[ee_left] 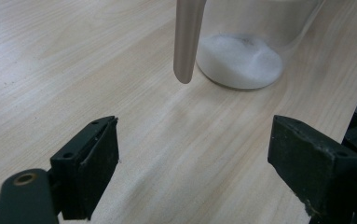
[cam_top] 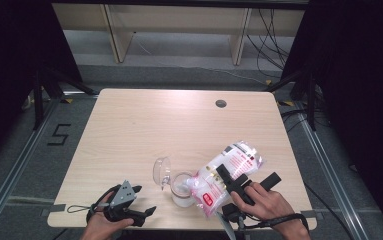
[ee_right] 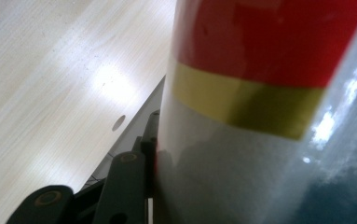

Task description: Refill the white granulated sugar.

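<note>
A clear jar (cam_top: 181, 194) with white powder in its bottom stands near the table's front edge, its hinged lid (cam_top: 161, 171) flipped open to the left. My right gripper (cam_top: 249, 174) is shut on a plastic bag of white powder (cam_top: 229, 172) with red print. The bag is tilted, with its lower end at the jar's mouth. Up close the bag (ee_right: 260, 93) shows a red and a yellow band, and one black finger (ee_right: 129, 182) presses its side. My left gripper (cam_top: 144, 200) rests open left of the jar. Its jaws (ee_left: 195, 140) hold nothing and face the jar (ee_left: 239, 60).
The wooden table (cam_top: 144, 125) has a round cable hole (cam_top: 221, 103) at its back right. Light wooden furniture (cam_top: 179, 25) stands on the floor behind it. Cables (cam_top: 274, 35) run along the floor at the right, and black stands flank the table.
</note>
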{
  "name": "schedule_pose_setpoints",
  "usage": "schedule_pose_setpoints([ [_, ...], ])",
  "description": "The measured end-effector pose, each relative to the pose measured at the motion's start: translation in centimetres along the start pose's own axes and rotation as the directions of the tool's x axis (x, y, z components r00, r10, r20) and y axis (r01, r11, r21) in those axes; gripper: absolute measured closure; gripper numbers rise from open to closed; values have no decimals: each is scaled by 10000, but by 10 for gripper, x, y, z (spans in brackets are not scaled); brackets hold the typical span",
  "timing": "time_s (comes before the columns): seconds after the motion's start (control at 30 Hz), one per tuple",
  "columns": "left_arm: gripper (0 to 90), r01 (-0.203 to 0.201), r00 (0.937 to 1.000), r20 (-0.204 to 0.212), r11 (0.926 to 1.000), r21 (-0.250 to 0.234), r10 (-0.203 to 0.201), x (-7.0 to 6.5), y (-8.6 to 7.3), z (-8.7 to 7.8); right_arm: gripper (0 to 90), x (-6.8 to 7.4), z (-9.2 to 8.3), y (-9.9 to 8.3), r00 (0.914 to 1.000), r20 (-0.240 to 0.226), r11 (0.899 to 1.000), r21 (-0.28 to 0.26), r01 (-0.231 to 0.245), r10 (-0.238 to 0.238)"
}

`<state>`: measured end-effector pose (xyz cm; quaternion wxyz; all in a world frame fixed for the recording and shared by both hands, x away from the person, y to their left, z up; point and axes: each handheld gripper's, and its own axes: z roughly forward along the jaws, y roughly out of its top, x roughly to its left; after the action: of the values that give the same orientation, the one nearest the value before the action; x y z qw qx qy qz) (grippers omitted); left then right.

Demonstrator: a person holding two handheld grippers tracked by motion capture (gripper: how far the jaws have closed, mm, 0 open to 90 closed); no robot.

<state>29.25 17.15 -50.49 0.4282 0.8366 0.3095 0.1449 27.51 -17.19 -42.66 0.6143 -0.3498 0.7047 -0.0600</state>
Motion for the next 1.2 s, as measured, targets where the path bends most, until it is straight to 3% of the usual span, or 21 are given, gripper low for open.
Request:
schedule_pose_setpoints([
  [0.2, 160, 79, 9999, 82, 10000, 48, -79, -1, 0, 0, 632, -1, 0, -1, 10000, -23, 10000, 35, 85, -85],
  [0.23, 160, -77, 10000, 3, 9998, 166, 77, 0, 0, 0, 631, -1, 0, -2, 9999, -24, 9999, 42, 98, -98],
  [0.53, 160, 167, 9998, 101, 9998, -102, -166, -3, 0, 3, 632, 0, 1, -2, 9995, -20, 9994, 122, 331, -331],
  [0.8, 160, 79, 9999, 104, 10000, -42, -79, -3, 0, 3, 633, -2, -1, -2, 9993, -36, 9990, 255, 367, -366],
  [0.83, 160, 245, 9996, 120, 9996, -119, -243, -4, 0, 4, 633, -1, -1, -3, 9993, -53, 9990, 246, 383, -382],
  [0.9, 160, 27, 9999, 144, 10000, -75, -26, -2, 0, 4, 633, -2, -1, -4, 9994, -161, 9994, 159, 323, -320],
  [0.93, 160, -268, 9996, 126, 9996, 68, 267, -1, 1, 3, 633, -1, -2, -4, 9996, -75, 9994, 186, 279, -278],
  [1.03, 160, -281, 9995, 158, 9996, 23, 281, -1, 1, 3, 633, -1, -2, -5, 9994, -104, 9991, 259, 342, -340],
  [1.13, 160, 21, 9998, 192, 10000, -5, -21, -3, 1, 4, 633, -1, -1, -4, 9990, -176, 9989, 219, 421, -417],
  [1.17, 160, -191, 9996, 204, 9997, 122, 189, -1, 2, 3, 633, -1, -1, -4, 9992, -102, 9988, 269, 398, -395],
  [1.2, 160, 22, 9999, 162, 10000, 17, -22, -2, 1, 4, 633, 0, -1, -3, 9994, -121, 9992, 223, 319, -317],
])
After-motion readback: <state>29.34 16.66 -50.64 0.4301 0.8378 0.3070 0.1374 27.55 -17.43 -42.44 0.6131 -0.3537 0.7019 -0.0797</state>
